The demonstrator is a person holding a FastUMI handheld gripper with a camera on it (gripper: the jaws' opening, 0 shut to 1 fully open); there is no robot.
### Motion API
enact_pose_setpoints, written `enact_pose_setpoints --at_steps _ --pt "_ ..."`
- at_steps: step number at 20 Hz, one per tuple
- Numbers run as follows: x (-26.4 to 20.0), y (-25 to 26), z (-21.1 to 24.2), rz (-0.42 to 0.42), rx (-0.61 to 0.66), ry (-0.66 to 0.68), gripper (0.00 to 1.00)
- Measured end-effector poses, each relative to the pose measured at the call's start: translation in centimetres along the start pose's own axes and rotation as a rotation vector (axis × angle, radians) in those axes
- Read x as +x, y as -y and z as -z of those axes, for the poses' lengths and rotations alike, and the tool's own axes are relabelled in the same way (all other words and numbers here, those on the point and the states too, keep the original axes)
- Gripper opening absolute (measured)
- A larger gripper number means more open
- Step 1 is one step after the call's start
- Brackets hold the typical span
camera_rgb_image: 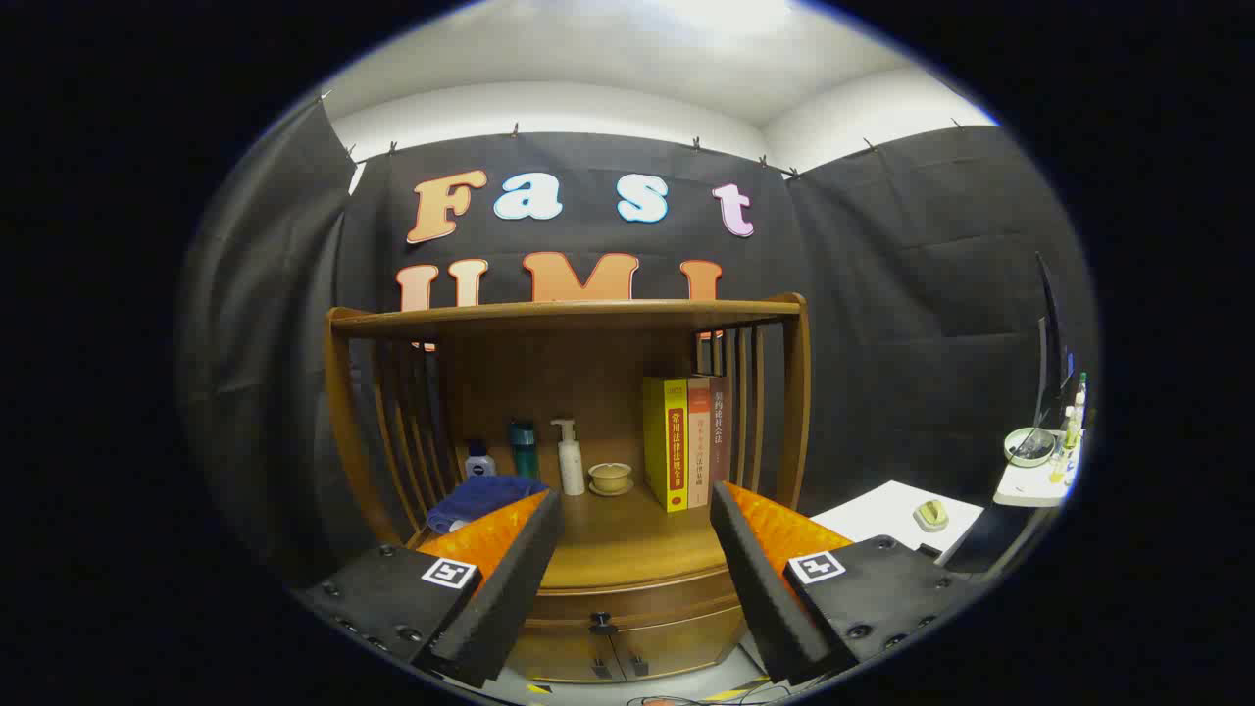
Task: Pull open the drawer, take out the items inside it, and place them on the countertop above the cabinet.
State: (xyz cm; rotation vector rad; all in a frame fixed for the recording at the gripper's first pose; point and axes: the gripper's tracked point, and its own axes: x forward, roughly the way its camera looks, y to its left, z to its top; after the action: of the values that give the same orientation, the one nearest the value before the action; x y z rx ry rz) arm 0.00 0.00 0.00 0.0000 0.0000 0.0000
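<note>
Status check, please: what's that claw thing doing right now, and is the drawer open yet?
Gripper open, empty, hanging short of the cabinet. Drawer shut, knob untouched between the fingers. Nothing blocking the approach.

A staged booth, dressed to look like a home. Black cloth [882, 324] is clipped up as walls beneath a plain white ceiling [627, 59]. A wooden cabinet [588, 549] stands against the back cloth, its countertop holding books [686, 441], bottles [569, 456] and a small bowl [610, 478]. To the right, a white table [882, 515] sits beside a monitor [1051, 343].
</note>
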Motion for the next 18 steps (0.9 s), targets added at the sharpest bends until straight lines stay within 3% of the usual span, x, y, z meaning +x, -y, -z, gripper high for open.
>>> enact_pose_setpoints --at_steps 18 --pt "0.1 -1.7 0.4 -0.037 -0.007 -0.019 1.00"
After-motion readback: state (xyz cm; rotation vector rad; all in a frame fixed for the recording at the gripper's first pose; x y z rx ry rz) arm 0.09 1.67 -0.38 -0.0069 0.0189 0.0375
